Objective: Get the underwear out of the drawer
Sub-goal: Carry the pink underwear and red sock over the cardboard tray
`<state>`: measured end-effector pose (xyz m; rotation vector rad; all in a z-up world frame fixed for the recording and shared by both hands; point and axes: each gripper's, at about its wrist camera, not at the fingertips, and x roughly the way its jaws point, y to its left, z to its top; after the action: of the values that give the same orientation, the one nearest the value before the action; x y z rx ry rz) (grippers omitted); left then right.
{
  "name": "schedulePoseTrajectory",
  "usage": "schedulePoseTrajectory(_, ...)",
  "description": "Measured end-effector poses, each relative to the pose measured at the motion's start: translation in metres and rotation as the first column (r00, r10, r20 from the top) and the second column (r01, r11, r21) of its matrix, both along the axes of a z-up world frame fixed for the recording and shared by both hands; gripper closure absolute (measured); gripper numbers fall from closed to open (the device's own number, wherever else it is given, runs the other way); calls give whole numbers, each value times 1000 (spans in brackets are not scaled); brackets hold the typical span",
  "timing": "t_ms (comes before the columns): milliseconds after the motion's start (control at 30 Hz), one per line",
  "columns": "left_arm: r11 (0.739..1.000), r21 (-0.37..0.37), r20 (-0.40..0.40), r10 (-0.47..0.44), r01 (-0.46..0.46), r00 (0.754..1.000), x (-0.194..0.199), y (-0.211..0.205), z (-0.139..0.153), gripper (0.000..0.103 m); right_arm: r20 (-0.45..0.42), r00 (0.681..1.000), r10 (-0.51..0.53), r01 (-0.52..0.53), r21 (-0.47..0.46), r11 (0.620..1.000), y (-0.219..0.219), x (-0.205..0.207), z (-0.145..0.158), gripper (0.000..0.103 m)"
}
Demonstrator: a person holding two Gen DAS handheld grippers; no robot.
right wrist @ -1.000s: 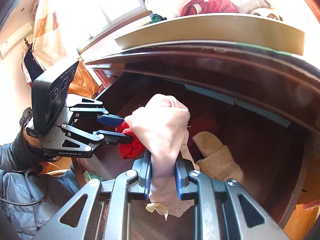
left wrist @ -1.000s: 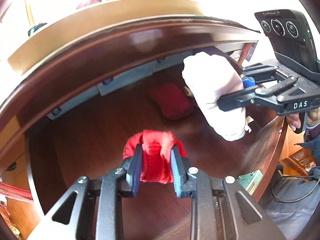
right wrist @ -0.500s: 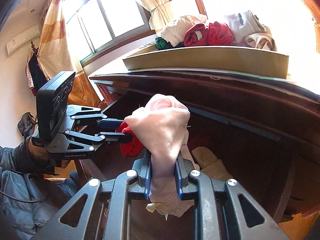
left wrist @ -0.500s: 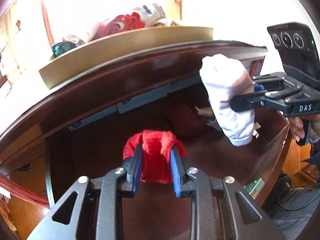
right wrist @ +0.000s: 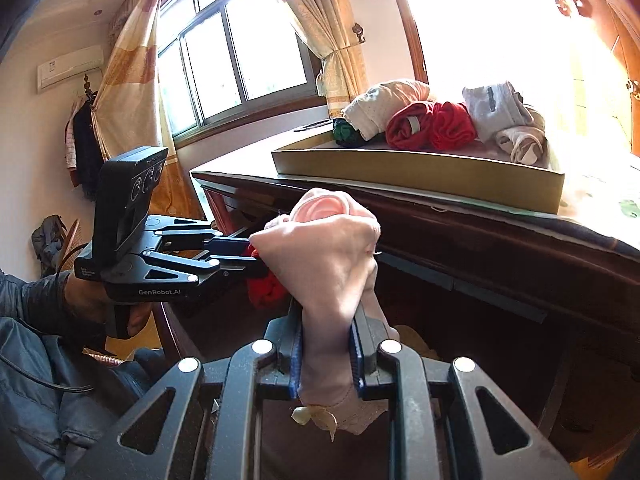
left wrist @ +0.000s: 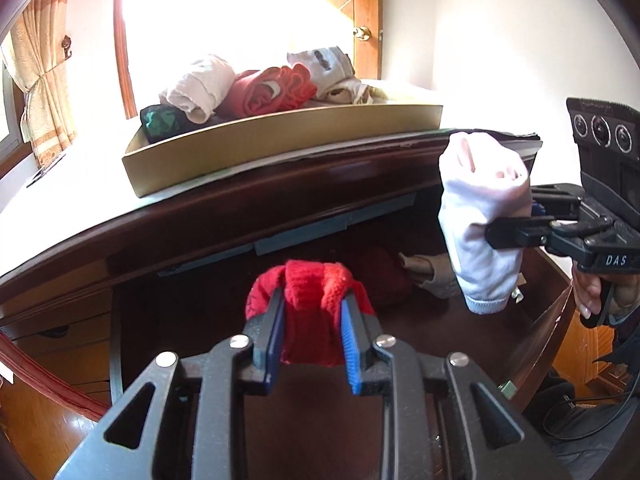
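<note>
The left claw (left wrist: 312,336) pinches a red knitted roll of underwear (left wrist: 310,292), the right claw (right wrist: 326,348) a pale pink cotton roll (right wrist: 324,256), both above the dark wooden drawer (left wrist: 552,300). Either roll could snag the surface's overhanging edge (left wrist: 280,196) just beyond and slip free.

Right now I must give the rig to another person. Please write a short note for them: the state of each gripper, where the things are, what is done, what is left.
Left gripper: jaws shut on the red underwear, held above the open drawer.
Right gripper: jaws shut on the pale pink underwear, also above the drawer.
Done: both pieces are lifted out; several rolled pieces already lie in the gold tray on the desk top.
Left: set both down, probably in the tray. Then fetch the dark red piece and the beige piece, both in the drawer.
</note>
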<state>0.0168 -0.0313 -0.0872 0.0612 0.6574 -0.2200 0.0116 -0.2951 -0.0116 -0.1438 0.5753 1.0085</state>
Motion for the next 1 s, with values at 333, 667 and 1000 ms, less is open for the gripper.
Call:
schedulePoseTrajectory(333, 1000, -18, 74, 25, -23, 997, -6, 3, 16, 79, 48, 999, 12, -15, 70, 997, -12, -9, 8, 82)
schedulePoseTrajectory(667, 999, -18, 132, 32, -30, 991, -8, 5, 36, 79, 64, 998, -5, -5, 148, 989, -24, -11, 17, 82)
schedulePoseTrajectory(1000, 1000, -9, 200, 27, -26, 979, -3, 7, 66, 79, 77, 997, -29, 14, 179, 984, -30, -10, 32, 82)
